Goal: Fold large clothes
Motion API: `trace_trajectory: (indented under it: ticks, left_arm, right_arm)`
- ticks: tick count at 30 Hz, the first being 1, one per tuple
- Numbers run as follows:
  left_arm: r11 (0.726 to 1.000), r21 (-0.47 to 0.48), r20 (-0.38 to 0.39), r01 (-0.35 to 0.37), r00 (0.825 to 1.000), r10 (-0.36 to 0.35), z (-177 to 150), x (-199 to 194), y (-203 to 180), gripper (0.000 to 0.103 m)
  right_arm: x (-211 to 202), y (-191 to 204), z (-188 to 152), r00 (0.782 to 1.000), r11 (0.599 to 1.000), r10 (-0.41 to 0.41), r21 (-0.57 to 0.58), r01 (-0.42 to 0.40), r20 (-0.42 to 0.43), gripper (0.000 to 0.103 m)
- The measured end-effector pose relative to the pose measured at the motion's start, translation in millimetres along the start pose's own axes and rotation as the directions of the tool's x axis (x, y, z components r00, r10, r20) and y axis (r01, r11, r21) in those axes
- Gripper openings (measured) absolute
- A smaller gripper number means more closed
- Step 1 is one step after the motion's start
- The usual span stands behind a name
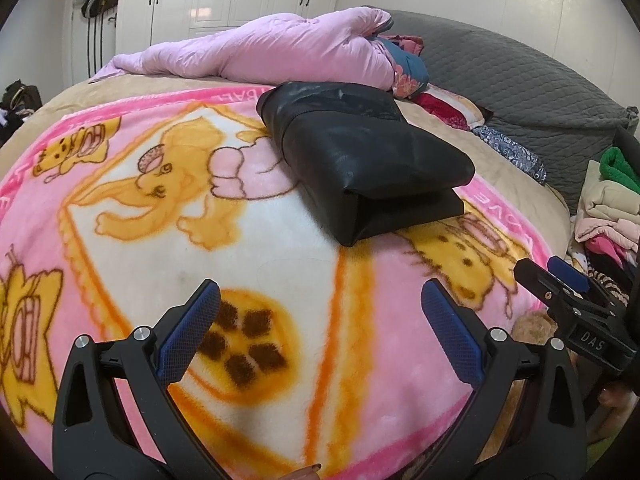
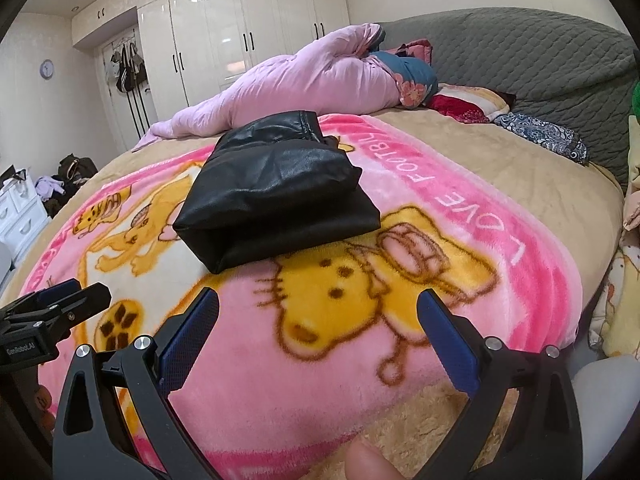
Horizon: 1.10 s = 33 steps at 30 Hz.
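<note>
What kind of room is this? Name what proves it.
Most likely a bedroom in a home. A bed spread with a pink cartoon blanket fills the view, a rolled pink quilt lies at its far side, and white built-in wardrobes line the wall.

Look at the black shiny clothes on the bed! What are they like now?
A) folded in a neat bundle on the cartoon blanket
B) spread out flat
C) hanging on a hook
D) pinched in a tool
A: the black leather-look garment sits folded on the pink cartoon blanket, with both tools open and holding nothing.
</note>
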<state>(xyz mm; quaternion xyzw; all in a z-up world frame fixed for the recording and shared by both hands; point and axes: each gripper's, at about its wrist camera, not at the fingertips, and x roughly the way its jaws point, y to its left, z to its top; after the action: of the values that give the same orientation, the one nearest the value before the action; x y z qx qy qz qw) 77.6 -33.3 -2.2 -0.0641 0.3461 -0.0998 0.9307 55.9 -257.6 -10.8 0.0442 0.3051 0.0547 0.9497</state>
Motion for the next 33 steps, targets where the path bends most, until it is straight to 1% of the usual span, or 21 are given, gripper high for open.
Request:
trace_trajectory:
  ticks: [7, 33]
  left_arm:
    - [1.0, 0.002, 0.013, -0.005, 1.0, 0.005, 0.4, -4.4, 0.8, 0.094]
    - [1.0, 0.005, 0.013, -0.015, 1.0, 0.015, 1.1, -7.8, -1.1, 0.094]
  right_arm:
    - [-0.4, 0.5, -0.7, 1.0, 1.0, 0.001, -0.008, -0.001, -0.001, 0.099]
    - [-1.9, -0.8, -2.5, 1.0, 1.0, 0.002, 0.009, -0.002, -0.008, 0.099]
